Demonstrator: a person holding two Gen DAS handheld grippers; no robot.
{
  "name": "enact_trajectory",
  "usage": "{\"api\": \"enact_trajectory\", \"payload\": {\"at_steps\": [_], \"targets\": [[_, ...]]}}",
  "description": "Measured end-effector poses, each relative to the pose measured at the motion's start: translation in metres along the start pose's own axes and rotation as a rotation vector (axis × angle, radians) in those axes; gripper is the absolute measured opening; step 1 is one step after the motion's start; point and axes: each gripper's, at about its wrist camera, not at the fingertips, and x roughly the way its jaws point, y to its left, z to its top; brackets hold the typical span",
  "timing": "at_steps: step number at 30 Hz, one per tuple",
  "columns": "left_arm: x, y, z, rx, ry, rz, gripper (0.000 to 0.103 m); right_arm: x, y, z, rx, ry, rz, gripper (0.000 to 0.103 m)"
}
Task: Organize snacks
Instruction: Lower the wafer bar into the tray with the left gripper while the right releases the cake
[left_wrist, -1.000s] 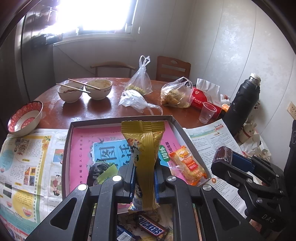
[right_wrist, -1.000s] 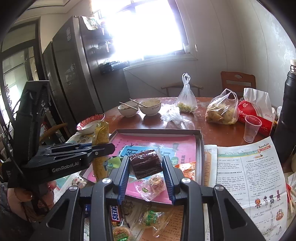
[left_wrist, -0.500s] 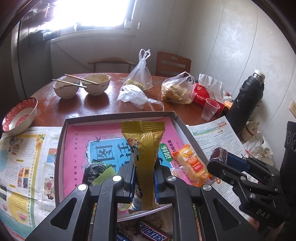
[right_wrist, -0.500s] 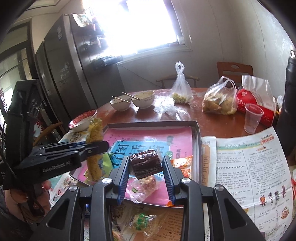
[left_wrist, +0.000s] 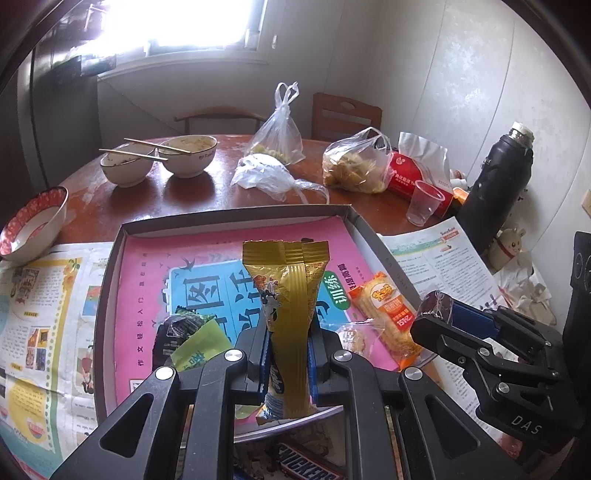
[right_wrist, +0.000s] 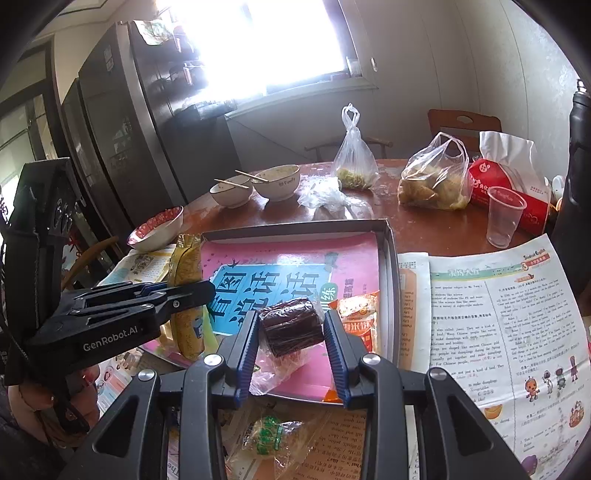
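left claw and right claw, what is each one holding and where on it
Left claw grips the gold snack packet near its lower end. Right claw clamps the dark wrapped roll by its two ends.

Round wooden table (left_wrist: 207, 195), bowls (left_wrist: 189, 155), bags (left_wrist: 354, 166), newspapers (left_wrist: 40, 317), tray (left_wrist: 110, 280)

Both tongs lower over the tray (left_wrist: 110, 266), gold packet (left_wrist: 286, 295), dark roll (right_wrist: 291, 325) nearer it
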Motion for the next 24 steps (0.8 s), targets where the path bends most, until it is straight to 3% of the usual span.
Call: {"api": "enact_trajectory", "payload": {"at_steps": [24], "targets": [[0.014, 0.0, -0.016, 0.03, 0.05, 0.045, 0.016, 0.022, 0.009, -0.014, -0.049, 0.061, -0.051, 0.036]]}}
